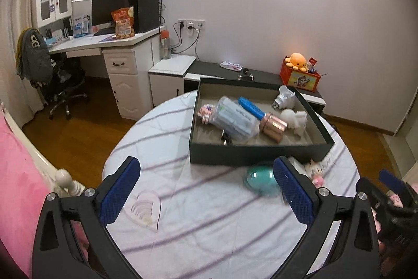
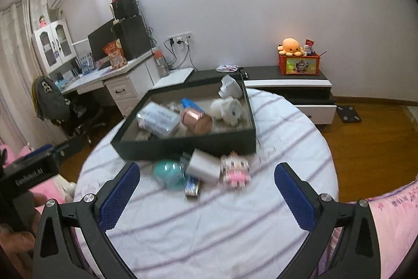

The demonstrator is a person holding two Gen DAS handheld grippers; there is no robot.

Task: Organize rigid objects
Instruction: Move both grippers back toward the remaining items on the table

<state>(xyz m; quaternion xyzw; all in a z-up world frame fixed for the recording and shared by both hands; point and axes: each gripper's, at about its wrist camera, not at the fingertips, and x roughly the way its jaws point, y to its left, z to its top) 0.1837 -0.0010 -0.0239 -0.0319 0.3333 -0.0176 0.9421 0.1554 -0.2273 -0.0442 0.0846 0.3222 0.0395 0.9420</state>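
The round table [image 2: 209, 232], covered in a pale striped cloth, serves as the work surface. The dark box [image 2: 183, 145] sits on its far half and is the landmark for every position below; its low walls and open top suit it as the collection bin for loose rigid items.

Inside the box lie, in descending size: a clear plastic pack [image 1: 235, 119], a white figurine [image 2: 227, 110] toward the right wall, a copper-coloured cylinder [image 2: 197, 120] at centre, a white plug adapter [image 2: 230, 86] propped on the far right corner, and a blue tool handle [image 1: 252, 106] behind the pack. These read as already sorted.

Just in front of the box's near wall, 4 items remain on the cloth: a teal egg-shaped case [image 2: 168, 173], a white rectangular block [image 2: 205, 165], a pink-and-white brick figure [image 2: 235, 170], and a small dark packet [image 2: 192, 187], possibly a battery pack; motion blur prevents a firm identification. They cluster close together, several touching, so picking 1 risks nudging its neighbours.

The right gripper [image 2: 207, 196] hovers in front of this cluster with its jaws spread wide, holding nothing. The left gripper [image 1: 206, 190] hangs over bare cloth to the left of the teal case, likewise released and empty. The wide jaw spacing suits approach to the bulkier items first.
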